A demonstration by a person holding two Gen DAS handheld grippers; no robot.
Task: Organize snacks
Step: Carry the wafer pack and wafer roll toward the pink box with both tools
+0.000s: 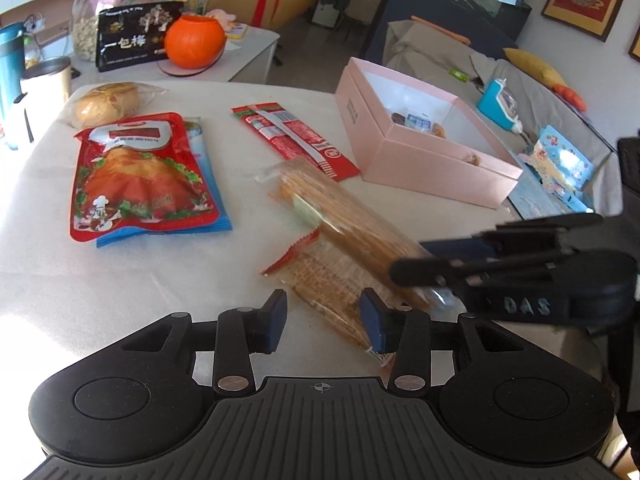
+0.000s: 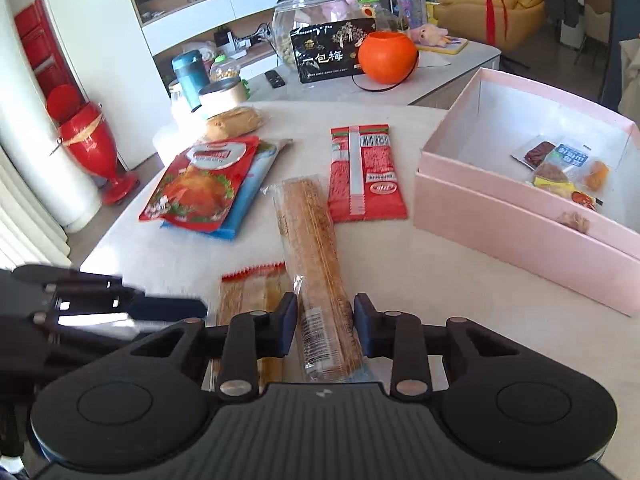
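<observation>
While the left gripper [image 1: 323,316] stands wide apart over the flat clear-wrapped wafer pack with a red serrated edge [image 1: 320,280] on the cream-covered desk [image 1: 132,280], the left wrist view shows the right gripper [image 1: 420,270] reaching across the long clear-wrapped biscuit sleeve [image 1: 340,216], which lies partly on that wafer pack. Lifting the sleeve could drag the wafers along. The pink cardboard box [image 1: 420,160] waits beyond, beside the flat red sachet [image 1: 296,140].

In the right wrist view, the right gripper [image 2: 326,324] straddles the sleeve's [image 2: 314,240] near end, its blue pads seemingly just at the wrapper; whether they grip cannot be told. Held so near one end, the long sleeve would likely droop or slip, and its crisp contents could crack under hard squeezing.
</observation>
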